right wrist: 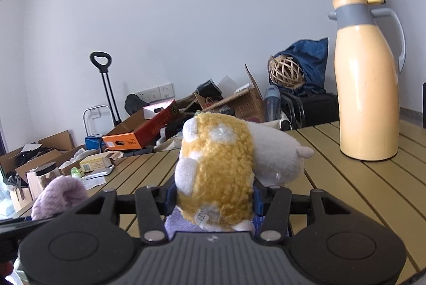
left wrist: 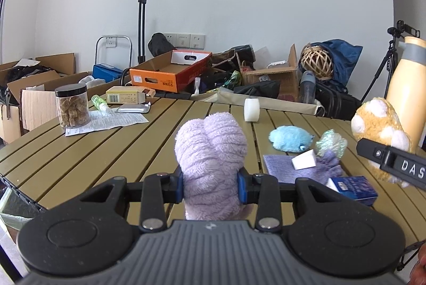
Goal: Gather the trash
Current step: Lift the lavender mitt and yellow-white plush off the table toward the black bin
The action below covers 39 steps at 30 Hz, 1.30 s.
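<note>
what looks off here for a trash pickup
Both grippers hold soft toys, not trash: the left gripper is shut on a purple plush, the right gripper on a yellow-and-white plush. Paper leaflet lies untouched on the table.

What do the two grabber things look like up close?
Both look alike. The left gripper and right gripper have black linkage arms with silver rivets, blue pads, round black discs each side and a ribbed grey body. White letters "DAS" mark one finger's side.

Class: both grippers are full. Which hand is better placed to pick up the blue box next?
Neither yet; the right gripper, clamping the yellow plush, hangs nearer the blue box than the left gripper, clamping the purple plush.
</note>
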Motion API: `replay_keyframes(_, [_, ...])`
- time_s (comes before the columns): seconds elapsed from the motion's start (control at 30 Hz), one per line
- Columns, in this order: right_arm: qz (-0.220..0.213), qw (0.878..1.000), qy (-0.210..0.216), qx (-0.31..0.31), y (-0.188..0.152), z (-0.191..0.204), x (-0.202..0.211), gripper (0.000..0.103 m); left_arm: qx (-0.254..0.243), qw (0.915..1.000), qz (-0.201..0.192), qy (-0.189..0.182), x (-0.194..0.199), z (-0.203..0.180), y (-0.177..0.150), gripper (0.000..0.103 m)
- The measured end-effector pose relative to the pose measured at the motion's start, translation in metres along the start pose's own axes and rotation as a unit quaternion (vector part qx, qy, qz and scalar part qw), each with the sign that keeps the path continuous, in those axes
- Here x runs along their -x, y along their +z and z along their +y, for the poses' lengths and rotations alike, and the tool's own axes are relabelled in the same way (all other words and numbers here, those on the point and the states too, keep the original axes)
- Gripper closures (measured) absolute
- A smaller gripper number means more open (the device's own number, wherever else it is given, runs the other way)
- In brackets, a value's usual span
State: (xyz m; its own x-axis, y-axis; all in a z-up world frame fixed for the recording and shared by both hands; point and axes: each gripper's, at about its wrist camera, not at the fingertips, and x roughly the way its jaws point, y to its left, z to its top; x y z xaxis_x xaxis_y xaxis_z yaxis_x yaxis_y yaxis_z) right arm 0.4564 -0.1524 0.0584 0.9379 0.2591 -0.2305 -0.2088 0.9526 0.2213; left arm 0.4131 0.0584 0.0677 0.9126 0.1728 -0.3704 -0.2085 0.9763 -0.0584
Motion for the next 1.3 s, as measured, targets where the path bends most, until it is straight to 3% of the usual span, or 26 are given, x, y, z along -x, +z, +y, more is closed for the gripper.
replay_keyframes(0.63, [0.015, 0.999, 0.015, 0.036, -0.044, 0.012, 0.092, 0.052, -0.024, 0.9990, -0.033, -0.014, 0.089, 0.001, -0.041, 0.067])
replay_keyframes(1.3, [0.104, 0.992, 0.021, 0.063, -0.112, 0.009, 0.165, 0.052, -0.075, 0.9963, 0.031, -0.027, 0.141, -0.002, -0.115, 0.067])
